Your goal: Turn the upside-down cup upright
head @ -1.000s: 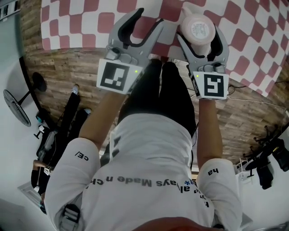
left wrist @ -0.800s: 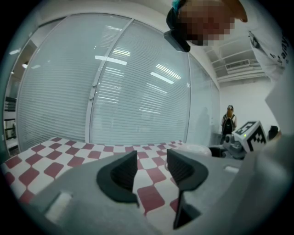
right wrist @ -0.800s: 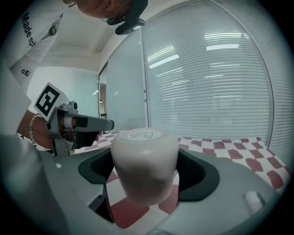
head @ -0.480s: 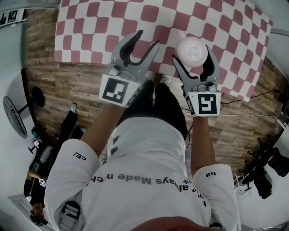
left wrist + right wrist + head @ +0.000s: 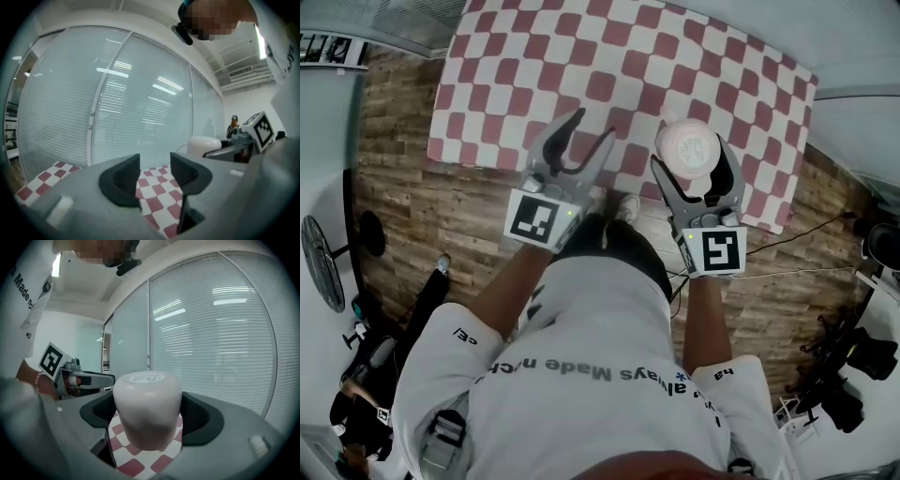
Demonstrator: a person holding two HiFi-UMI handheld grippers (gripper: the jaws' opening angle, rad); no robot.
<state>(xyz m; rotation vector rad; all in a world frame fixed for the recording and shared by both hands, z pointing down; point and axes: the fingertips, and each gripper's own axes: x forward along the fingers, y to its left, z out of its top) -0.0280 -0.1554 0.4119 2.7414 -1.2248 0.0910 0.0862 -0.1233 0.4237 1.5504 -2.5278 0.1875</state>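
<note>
Gripping the white cup (image 5: 147,404) by its sides, base up, the right gripper (image 5: 694,161) points out nearly level over the near edge of the checkered table (image 5: 609,47). Just left of it, the left gripper (image 5: 591,127) lies parallel, jaws apart and empty, both forearms stretched forward.

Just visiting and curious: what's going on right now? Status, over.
Left hand-held gripper open, empty. Right hand-held gripper shut on cup, base up, clear of checkered tablecloth. Nothing in the way.
</note>
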